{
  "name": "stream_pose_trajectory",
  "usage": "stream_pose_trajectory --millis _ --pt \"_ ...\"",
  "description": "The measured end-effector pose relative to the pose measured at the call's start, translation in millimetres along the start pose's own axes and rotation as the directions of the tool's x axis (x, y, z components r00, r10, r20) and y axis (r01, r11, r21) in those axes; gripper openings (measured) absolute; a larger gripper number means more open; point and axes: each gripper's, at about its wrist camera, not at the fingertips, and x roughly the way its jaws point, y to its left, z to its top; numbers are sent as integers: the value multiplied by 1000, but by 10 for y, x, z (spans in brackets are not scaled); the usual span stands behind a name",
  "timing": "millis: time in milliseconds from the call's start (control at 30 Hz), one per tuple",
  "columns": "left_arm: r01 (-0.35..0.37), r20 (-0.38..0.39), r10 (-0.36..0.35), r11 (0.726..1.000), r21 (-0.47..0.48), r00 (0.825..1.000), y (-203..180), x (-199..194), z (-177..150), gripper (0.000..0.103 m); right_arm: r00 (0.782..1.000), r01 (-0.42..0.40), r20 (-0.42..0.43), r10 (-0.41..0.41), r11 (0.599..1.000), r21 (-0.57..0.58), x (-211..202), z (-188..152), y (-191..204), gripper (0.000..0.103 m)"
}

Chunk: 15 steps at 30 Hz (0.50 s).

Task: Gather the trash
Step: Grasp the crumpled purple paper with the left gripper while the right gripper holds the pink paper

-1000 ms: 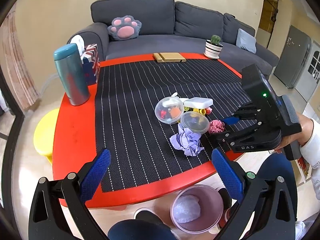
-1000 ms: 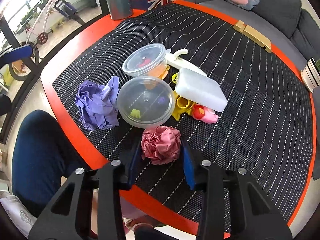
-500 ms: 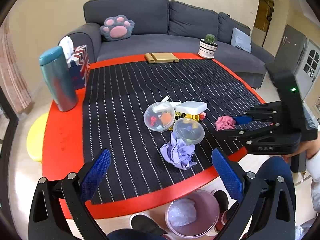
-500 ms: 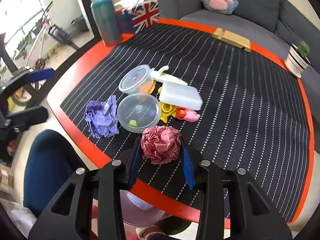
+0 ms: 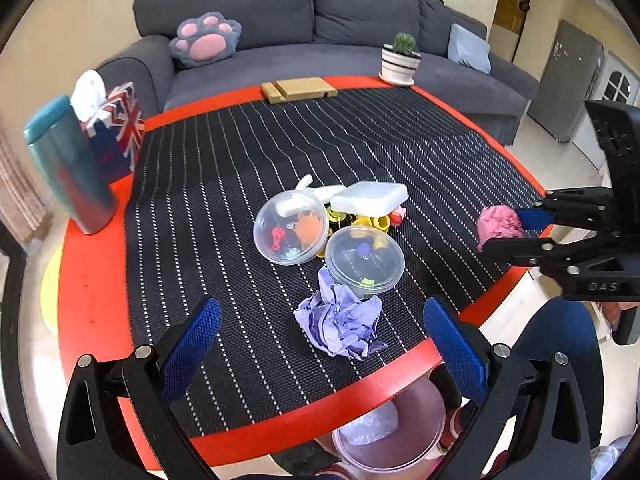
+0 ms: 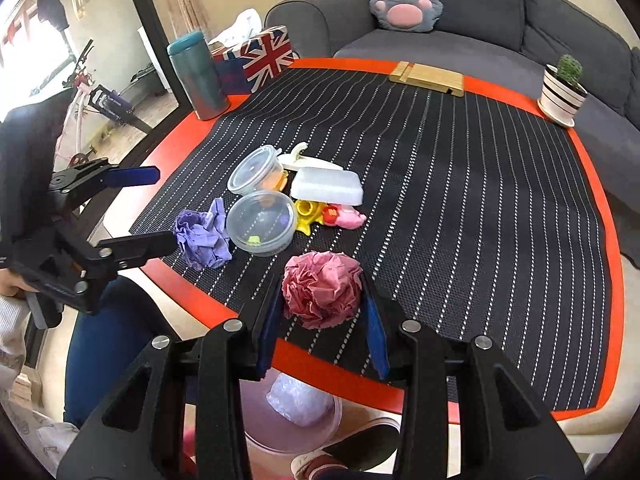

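Observation:
My right gripper [image 6: 322, 292] is shut on a crumpled pink paper ball [image 6: 322, 288], lifted above the table's near edge; the left wrist view shows the same pink paper ball [image 5: 498, 222] between its blue pads at the right. A crumpled purple paper ball [image 5: 340, 320] lies on the striped mat near the front edge, also seen as the purple paper ball [image 6: 204, 236] in the right wrist view. My left gripper [image 5: 318, 342] hangs open above and in front of it, with nothing between its fingers. A pink bin [image 5: 394, 432] with a clear wad inside stands on the floor under the table edge.
Two lidded clear tubs [image 5: 290, 228] [image 5: 364, 262], a white box [image 5: 370, 198] and small toys sit mid-mat. A teal flask [image 5: 70, 168], a flag tissue box [image 5: 116, 132], wooden blocks [image 5: 298, 89] and a potted cactus [image 5: 400, 60] line the far edges. A person's blue-trousered legs [image 6: 108, 332] are by the table.
The right gripper has lifted the pink ball off the mat and drawn it back toward the table's edge. The left gripper has moved in closer over the purple ball.

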Motion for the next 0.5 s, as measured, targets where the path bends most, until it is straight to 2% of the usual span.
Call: stream_pose_trajectory --millis 333,400,433,500 --pt "37 -121 -37 999 -5 992 5 357 -8 96 1000 3 6 -3 1000 23 -53 -68 -96 38" --pt "42 -136 -42 999 -5 990 -3 403 -23 85 1000 3 5 -3 1000 26 -53 -73 -107 38" --pt "46 -144 -46 999 -7 989 -1 425 -30 75 1000 2 5 -2 1000 27 -53 -78 -111 38" --pt "47 -156 -48 999 -13 986 0 463 -51 69 1000 0 5 -1 1000 29 -50 -78 -115 38"
